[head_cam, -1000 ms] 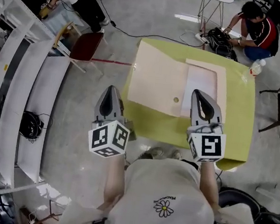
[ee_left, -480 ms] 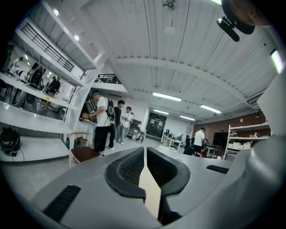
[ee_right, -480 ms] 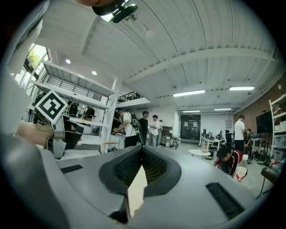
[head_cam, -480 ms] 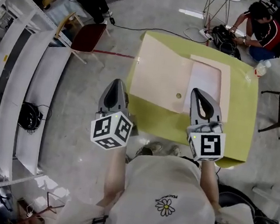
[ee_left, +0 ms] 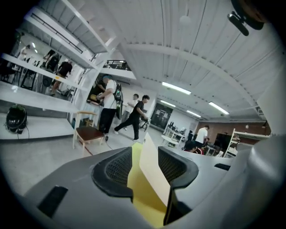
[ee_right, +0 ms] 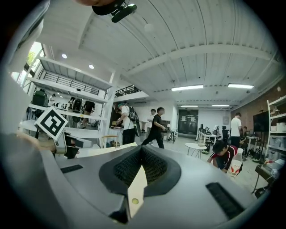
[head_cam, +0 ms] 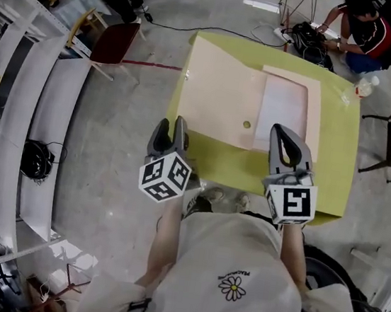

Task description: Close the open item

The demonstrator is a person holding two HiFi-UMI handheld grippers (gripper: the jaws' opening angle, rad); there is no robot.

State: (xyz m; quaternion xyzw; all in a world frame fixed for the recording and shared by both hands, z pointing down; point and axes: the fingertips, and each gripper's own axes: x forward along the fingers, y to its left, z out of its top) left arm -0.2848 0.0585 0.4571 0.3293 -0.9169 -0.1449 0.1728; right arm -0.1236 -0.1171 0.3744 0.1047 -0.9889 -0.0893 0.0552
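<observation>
Cardboard folder, flat, pale beige, with one small round hole, lay open on the yellow-green table. Left hand-held gripper was opening its ribbed jaws, with the folder's edge showing between them, unpressed. Right hand-held gripper had its jaws together.

No legible text, only tiny unreadable print above the daisy on the shirt.

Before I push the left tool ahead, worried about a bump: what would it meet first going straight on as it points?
Probably the beige folder on the yellow table: its open flap's edge shows between the opening jaws of the left tool, not gripped. Depth is unclear.
</observation>
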